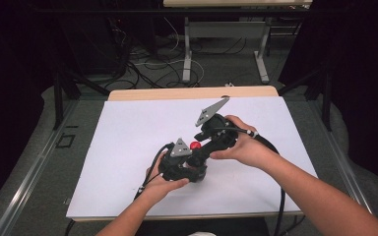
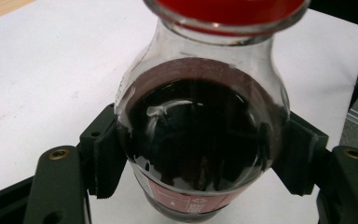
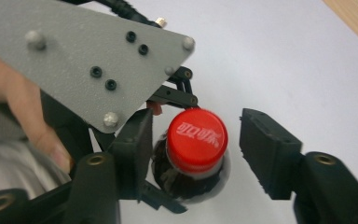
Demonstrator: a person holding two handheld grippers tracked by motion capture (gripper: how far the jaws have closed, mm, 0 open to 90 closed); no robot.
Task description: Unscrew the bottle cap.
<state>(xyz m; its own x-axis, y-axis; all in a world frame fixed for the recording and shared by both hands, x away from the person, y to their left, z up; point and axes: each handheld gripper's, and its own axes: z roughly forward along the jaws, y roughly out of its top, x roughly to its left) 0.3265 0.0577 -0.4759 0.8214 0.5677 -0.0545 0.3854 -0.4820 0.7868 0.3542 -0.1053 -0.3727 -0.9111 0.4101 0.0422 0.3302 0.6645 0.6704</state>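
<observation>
A small glass cola bottle with dark liquid and a red cap is held above the white table. My left gripper is shut on the bottle's body, one jaw pressing each side. In the high view the left gripper sits near the table's middle, with the cap showing red above it. My right gripper looks down on the cap with its jaws open to either side. The left jaw is close to the cap and the right jaw stands clearly apart. In the high view the right gripper comes in from the right.
The left gripper's grey plate and a hand crowd the left of the right gripper view. A wooden strip borders the table's far edge. Cables and desk legs lie on the floor beyond.
</observation>
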